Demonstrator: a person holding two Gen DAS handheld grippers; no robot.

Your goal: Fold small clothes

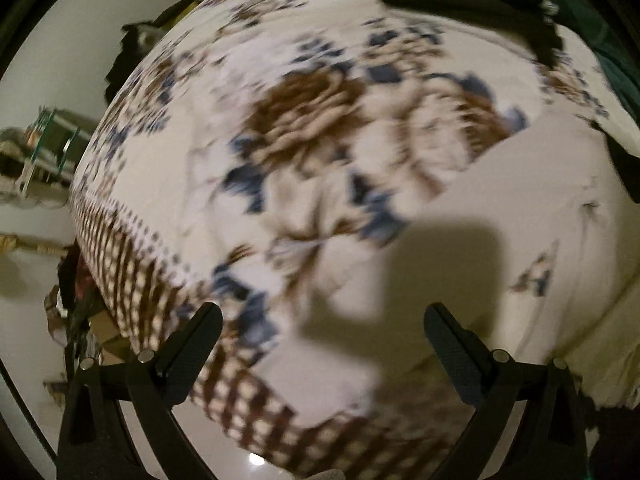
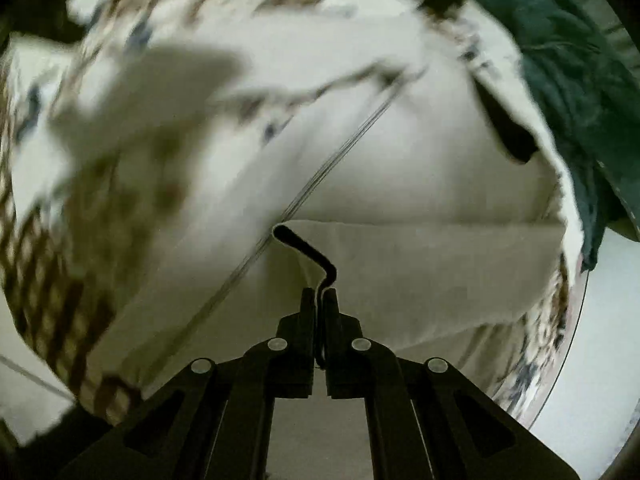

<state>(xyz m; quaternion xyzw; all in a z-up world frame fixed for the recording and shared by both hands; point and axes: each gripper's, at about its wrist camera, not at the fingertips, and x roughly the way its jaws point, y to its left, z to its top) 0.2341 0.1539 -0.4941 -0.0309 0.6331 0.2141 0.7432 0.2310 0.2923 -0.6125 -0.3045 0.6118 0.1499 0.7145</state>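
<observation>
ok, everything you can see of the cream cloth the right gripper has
The cream cloth is plain, off-white, thin woven-looking fabric, spread on a floral bedsheet. The right gripper is shut on its folded edge, lifting a dark-shadowed curl; a crease runs across it and a seam diagonally. The left gripper hovers open above. Motion blur hides finer detail.

floral bedsheet (image 1: 312, 128); dark green cloth (image 2: 568, 64); pale floor (image 1: 28, 280)

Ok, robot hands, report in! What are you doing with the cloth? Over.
Left gripper open, empty, over the floral sheet. Right gripper shut on the cream cloth at its edge. Dark green garment lies beyond, not blocking.
</observation>
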